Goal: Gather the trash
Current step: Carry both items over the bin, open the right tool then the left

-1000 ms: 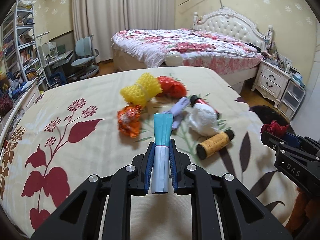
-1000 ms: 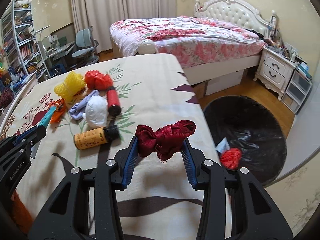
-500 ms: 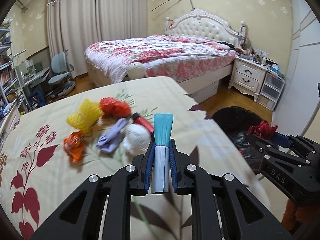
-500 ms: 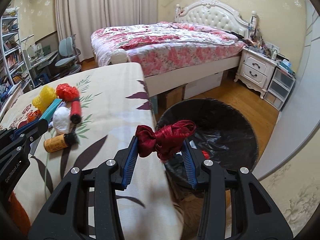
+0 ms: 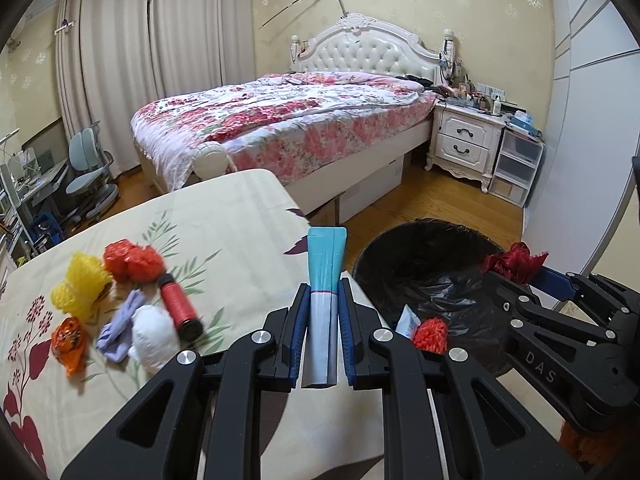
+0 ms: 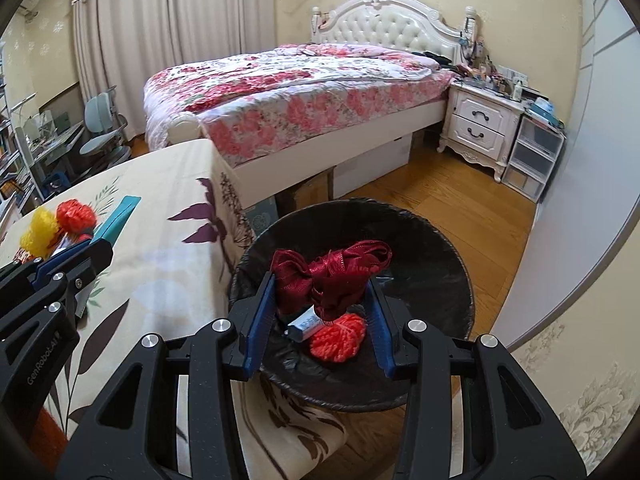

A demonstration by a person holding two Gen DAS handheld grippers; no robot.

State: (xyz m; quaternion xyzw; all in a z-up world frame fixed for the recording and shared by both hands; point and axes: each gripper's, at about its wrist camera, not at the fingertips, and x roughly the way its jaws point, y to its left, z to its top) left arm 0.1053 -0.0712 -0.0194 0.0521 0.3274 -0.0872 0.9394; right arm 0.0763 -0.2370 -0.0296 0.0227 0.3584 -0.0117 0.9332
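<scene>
we see left gripper [image 5: 323, 316] pinching a teal packet [image 5: 325, 276]; right gripper [image 6: 322, 312] pinching red ribbon [image 6: 332, 276] over the black bin [image 6: 452, 264]. red spool [image 5: 178, 306] on the bedspread. grippers read "das", "genrobot.ai".

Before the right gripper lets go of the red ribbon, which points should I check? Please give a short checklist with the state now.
1. Right gripper grips the dark red ribbon: ok.
2. Ribbon is over the trash bin opening: ok.
3. Bin has room; only an orange mesh ball and a small packet inside: ok.
4. Left gripper holds the blue-and-white tube firmly: ok.
5. Tube is over the bin: not ok, near the bedspread edge.
</scene>
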